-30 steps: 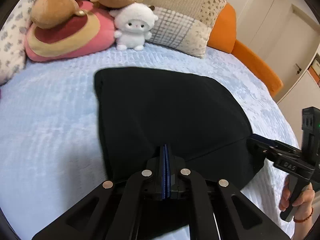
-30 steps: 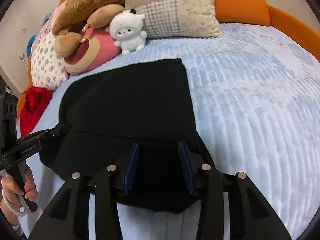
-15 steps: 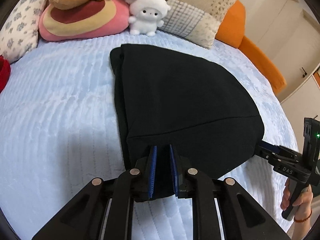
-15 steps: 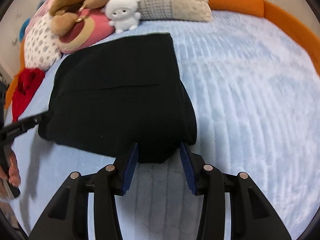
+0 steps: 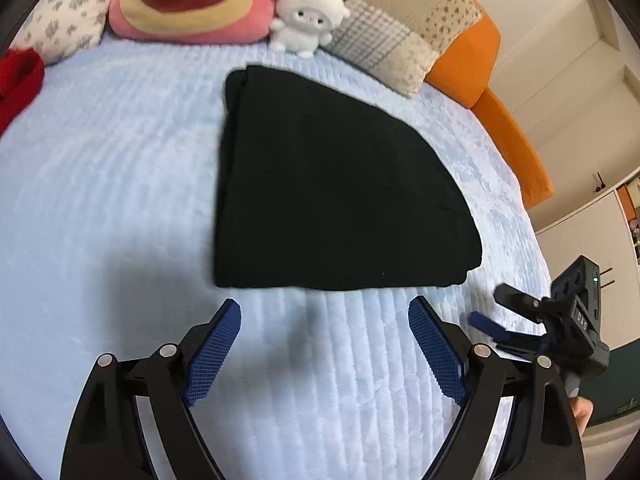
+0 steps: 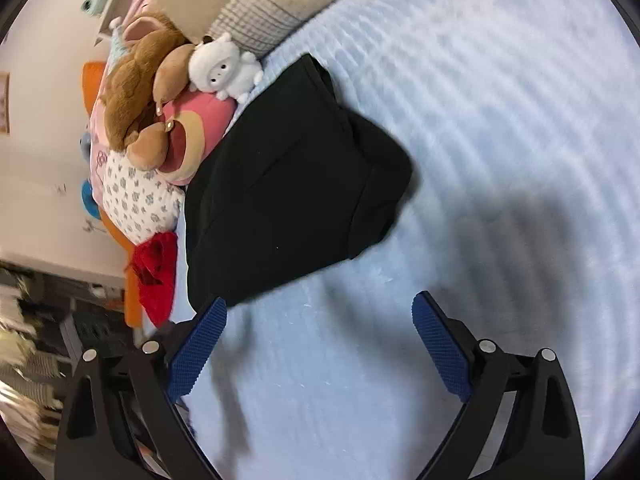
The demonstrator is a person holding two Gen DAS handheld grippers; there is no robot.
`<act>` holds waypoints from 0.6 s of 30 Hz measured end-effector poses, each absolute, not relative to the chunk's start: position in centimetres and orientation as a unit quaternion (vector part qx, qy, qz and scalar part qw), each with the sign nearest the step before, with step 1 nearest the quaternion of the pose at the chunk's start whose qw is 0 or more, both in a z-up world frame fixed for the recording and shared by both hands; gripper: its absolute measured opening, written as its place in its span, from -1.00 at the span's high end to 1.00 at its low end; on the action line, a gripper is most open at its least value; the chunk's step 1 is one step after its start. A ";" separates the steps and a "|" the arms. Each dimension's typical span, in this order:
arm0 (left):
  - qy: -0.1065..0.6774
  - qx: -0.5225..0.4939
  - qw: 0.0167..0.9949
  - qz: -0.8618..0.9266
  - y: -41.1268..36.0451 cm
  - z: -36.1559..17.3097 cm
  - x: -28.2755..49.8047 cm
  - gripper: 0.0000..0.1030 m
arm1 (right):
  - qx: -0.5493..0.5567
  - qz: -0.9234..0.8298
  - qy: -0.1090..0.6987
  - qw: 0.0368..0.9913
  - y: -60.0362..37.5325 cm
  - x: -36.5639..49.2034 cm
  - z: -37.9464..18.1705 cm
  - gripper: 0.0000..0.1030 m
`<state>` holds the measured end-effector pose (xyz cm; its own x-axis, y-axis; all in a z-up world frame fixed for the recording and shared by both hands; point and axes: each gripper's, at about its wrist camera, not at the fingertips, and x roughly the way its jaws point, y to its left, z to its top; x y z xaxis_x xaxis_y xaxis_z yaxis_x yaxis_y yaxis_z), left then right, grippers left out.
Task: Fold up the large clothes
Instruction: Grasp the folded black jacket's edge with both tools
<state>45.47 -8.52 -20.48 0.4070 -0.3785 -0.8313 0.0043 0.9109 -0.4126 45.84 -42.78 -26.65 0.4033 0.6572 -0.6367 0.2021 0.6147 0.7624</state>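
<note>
A: How are the 2 grippers seen?

B: The left gripper (image 5: pixel 325 334) is held over bare blanket, its blue pads (image 5: pixel 214 350) spread wide and still parting; nothing is caught between them. The right gripper (image 6: pixel 320 334) is likewise spread and still parting, with only blanket between its pads (image 6: pixel 440 354). In the left view the right gripper (image 5: pixel 496 312) is seen at the right edge, gripped by a hand (image 5: pixel 582 414).

A: Where is the garment found?

B: The black garment (image 5: pixel 328 196) is laid folded and flat on the light blue blanket (image 5: pixel 100 168), just beyond the left pads and apart from them. In the right view the garment (image 6: pixel 288 184) is seen to the far left of the jaws; whether its near corner is touched by the left pad cannot be told.

A: What is seen beyond it?

B: At the far end a white plush (image 5: pixel 308 16) is propped against a patchwork pillow (image 5: pixel 392 24). A pink cushion (image 5: pixel 188 16) is placed to its left, with a brown plush (image 6: pixel 136 84) on top. A floral pillow (image 5: pixel 64 20) and a red cloth (image 5: pixel 18 80) are seen at the far left. An orange headboard (image 5: pixel 508 120) is curved round the right side.
</note>
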 end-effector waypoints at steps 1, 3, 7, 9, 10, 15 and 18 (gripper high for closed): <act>0.531 -0.182 0.820 -0.111 -8.7 -21.0 45.7 -0.70 | 0.432 0.154 0.522 0.719 -42.7 46.1 -27.4 -0.81; 0.528 -0.204 0.818 -0.099 -8.4 -22.0 46.4 -0.70 | 0.458 0.147 0.519 0.707 -42.6 46.6 -28.5 -0.82; 0.521 -0.257 0.810 -0.080 -7.3 -23.5 48.4 -0.72 | 0.496 0.146 0.493 0.700 -42.9 48.0 -29.1 -0.83; 0.509 -0.270 0.813 -0.085 -7.1 -23.3 48.8 -0.75 | 0.516 0.155 0.482 0.691 -43.0 48.9 -29.3 -0.83; 0.502 -0.284 0.812 -0.090 -6.8 -23.2 48.9 -0.75 | 0.521 0.155 0.480 0.689 -43.1 49.2 -29.5 -0.83; 0.498 -0.359 0.778 -0.129 -4.6 -23.5 48.3 -0.75 | 0.541 0.151 0.480 0.674 -43.5 52.1 -29.9 -0.83; 0.500 -0.381 0.763 -0.150 -3.4 -23.6 47.4 -0.75 | 0.553 0.153 0.475 0.667 -44.2 53.7 -29.8 -0.83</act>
<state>47.35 -3.42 -23.59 0.4552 -0.6095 -0.6491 -0.1517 0.6652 -0.7311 53.65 -44.25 -29.80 0.5024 0.7291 -0.4648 0.3221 0.3411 0.8831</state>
